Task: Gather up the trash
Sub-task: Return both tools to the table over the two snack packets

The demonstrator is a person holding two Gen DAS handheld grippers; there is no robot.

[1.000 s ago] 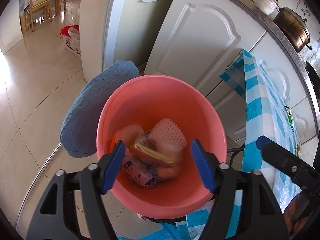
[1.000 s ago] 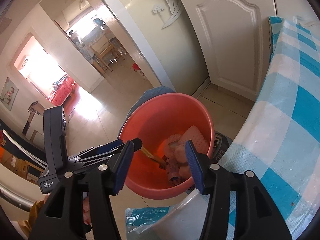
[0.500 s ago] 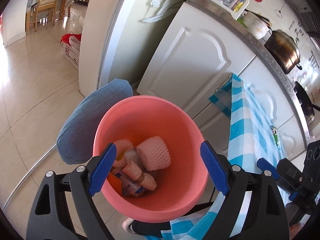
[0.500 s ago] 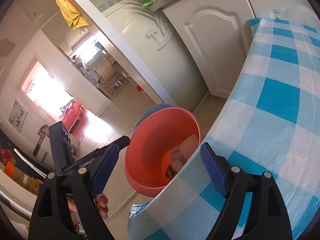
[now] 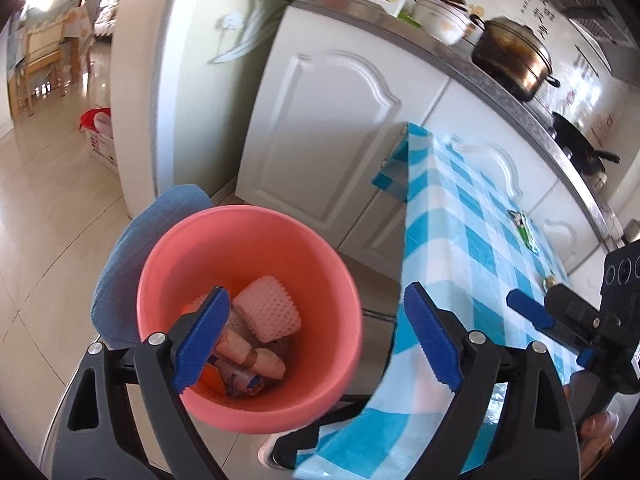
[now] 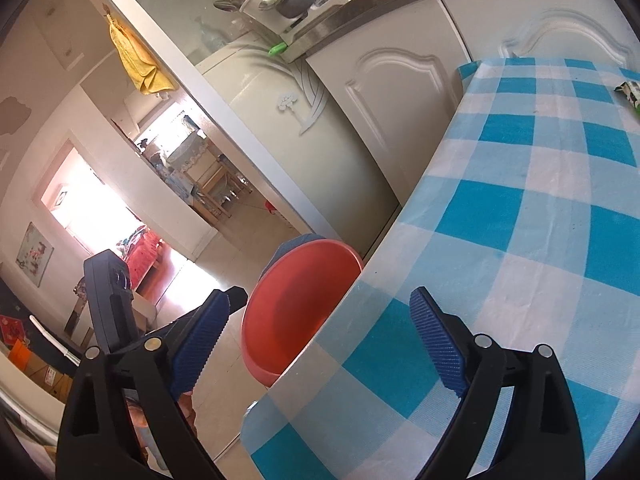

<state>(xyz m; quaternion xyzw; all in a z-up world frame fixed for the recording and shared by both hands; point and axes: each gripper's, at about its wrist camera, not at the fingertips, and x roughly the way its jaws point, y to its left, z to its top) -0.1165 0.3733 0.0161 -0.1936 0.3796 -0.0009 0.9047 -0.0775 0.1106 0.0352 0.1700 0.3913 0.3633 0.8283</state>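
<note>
A pink bucket (image 5: pixel 256 236) stands on the floor beside the table and holds trash: white foam fruit nets (image 5: pixel 268 308), wrappers and a small bottle. My left gripper (image 5: pixel 316 340) is open and empty above the bucket's near rim. My right gripper (image 6: pixel 320 344) is open and empty over the table's near corner, and it also shows in the left wrist view (image 5: pixel 532 316). The bucket (image 6: pixel 296 300) sits half hidden behind the table edge in the right wrist view. A green wrapper (image 5: pixel 524 228) lies far along the blue checked tablecloth (image 5: pixel 472 240), and it also shows in the right wrist view (image 6: pixel 630 94).
A blue cushioned stool (image 5: pixel 120 264) stands against the bucket's left side. White cabinets (image 5: pixel 328 120) with a counter holding a pot (image 5: pixel 512 60) and a pan run behind the table. A fridge (image 6: pixel 304 128) stands left of them. A tiled floor (image 5: pixel 48 208) lies to the left.
Both grippers have risen and pulled back from the bucket, and both have opened wider. The right gripper has swung over the table corner, so the bucket now looks smaller and partly hidden.
</note>
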